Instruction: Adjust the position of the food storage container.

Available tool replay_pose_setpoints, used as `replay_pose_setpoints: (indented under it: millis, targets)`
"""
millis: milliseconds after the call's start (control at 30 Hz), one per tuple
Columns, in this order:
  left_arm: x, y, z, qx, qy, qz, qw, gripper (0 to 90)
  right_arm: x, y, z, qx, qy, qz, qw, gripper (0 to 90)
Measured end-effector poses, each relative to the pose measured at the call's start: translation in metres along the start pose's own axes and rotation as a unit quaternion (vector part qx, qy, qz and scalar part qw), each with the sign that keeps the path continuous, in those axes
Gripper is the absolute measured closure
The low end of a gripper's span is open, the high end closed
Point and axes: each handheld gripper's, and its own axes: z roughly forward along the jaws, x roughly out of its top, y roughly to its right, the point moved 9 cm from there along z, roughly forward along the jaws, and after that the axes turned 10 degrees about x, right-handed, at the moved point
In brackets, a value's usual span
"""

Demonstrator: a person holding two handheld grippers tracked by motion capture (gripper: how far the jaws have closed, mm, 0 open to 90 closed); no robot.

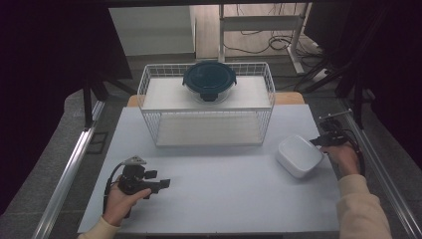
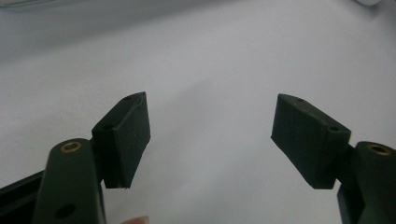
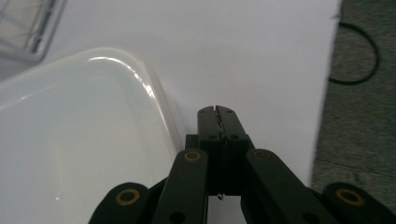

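The white dish (image 1: 299, 156) sits on the table (image 1: 219, 189) near its right edge. The right gripper (image 1: 318, 142) is just beside the dish, at its right side. In the right gripper view, its two jaws are pressed tight together with nothing between them, next to the dish's (image 3: 79, 140) rounded rim. The left gripper (image 1: 161, 184) is well apart from the dish, low at the front left of the table. Its jaws stand wide open and hold nothing. Behind the dish stands a white wire basket (image 1: 206, 124). A round container with a dark lid (image 1: 209, 79) rests on top of it. The dish is smooth, shiny and has rounded corners.
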Motion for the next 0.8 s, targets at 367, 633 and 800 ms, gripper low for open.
replay_pose_setpoints:
  millis: [367, 633, 800]
  targets:
    - [0.0, 0.002, 0.0, -0.002, -0.001, 0.001, 1.0, 27.1, -0.031, -0.034, -0.003, 0.03, -0.008, -0.019, 0.9993, 89.9]
    - [-0.001, 0.003, 0.001, -0.003, -0.003, 0.002, 1.0, 27.1, -0.05, -0.041, -0.01, 0.036, -0.005, -0.018, 0.9992, 89.9]
    - [-0.001, 0.003, 0.002, -0.004, -0.005, 0.001, 1.0, 27.1, -0.057, -0.053, -0.008, 0.051, -0.007, -0.028, 0.9983, 89.9]
